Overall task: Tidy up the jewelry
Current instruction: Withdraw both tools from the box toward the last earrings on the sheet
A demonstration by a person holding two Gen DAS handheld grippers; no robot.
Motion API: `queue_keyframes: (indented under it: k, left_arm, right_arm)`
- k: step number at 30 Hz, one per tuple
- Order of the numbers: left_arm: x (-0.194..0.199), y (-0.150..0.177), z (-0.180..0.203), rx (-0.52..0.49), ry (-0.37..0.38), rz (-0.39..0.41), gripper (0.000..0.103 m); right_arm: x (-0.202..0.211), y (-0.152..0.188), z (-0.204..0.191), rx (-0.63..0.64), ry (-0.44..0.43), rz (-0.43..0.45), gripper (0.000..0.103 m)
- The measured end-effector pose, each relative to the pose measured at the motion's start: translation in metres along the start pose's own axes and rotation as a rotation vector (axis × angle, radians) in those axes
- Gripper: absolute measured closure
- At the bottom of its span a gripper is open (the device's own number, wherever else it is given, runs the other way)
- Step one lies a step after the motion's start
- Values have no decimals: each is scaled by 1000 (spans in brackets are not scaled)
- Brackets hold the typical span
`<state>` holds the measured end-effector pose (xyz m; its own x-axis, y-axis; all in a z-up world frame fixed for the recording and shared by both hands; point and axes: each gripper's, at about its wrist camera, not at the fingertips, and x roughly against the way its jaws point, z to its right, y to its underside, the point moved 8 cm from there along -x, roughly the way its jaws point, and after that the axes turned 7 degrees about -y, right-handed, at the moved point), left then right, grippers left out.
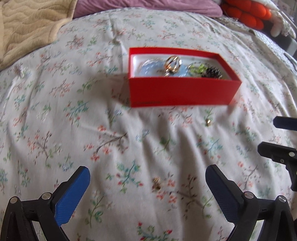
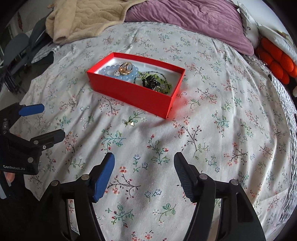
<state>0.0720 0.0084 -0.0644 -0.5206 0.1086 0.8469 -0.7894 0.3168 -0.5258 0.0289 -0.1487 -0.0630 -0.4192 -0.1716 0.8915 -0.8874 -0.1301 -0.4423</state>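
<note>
A red box (image 1: 178,90) (image 2: 130,92) sits on the floral bedsheet and holds a blue bead bracelet (image 2: 128,75), gold rings (image 1: 173,64) (image 2: 126,67), and green and black pieces (image 2: 154,81). A small gold piece (image 1: 156,182) lies on the sheet between my left gripper's (image 1: 147,187) open fingers; it also shows in the right wrist view (image 2: 70,133). Another small gold piece (image 1: 208,122) (image 2: 132,123) lies in front of the box. My right gripper (image 2: 143,172) is open and empty above the sheet. The left gripper also shows in the right wrist view (image 2: 51,122).
A beige blanket (image 2: 83,16) and a purple pillow (image 2: 194,20) lie at the far end of the bed. Orange plush (image 2: 274,59) sits at the far right. Chairs (image 2: 16,50) stand beyond the bed's left edge.
</note>
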Motion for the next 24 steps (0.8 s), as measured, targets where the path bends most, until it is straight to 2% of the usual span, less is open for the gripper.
queue_keyframes:
  k: [7, 13, 20, 24]
  left_arm:
    - [-7, 20, -14, 0, -30, -26, 1]
    - [-15, 38, -24, -9, -34, -58, 1]
    - [-28, 55, -16, -57, -13, -110, 1]
    - [-28, 51, -11, -61, -10, -84, 1]
  right_arm:
    - [-14, 16, -11, 28, 7, -38, 34]
    - [-36, 36, -10, 38, 21, -111, 33]
    - [-43, 43, -2, 31, 44, -106, 16]
    - [-45, 44, 3, 22, 48, -105, 10]
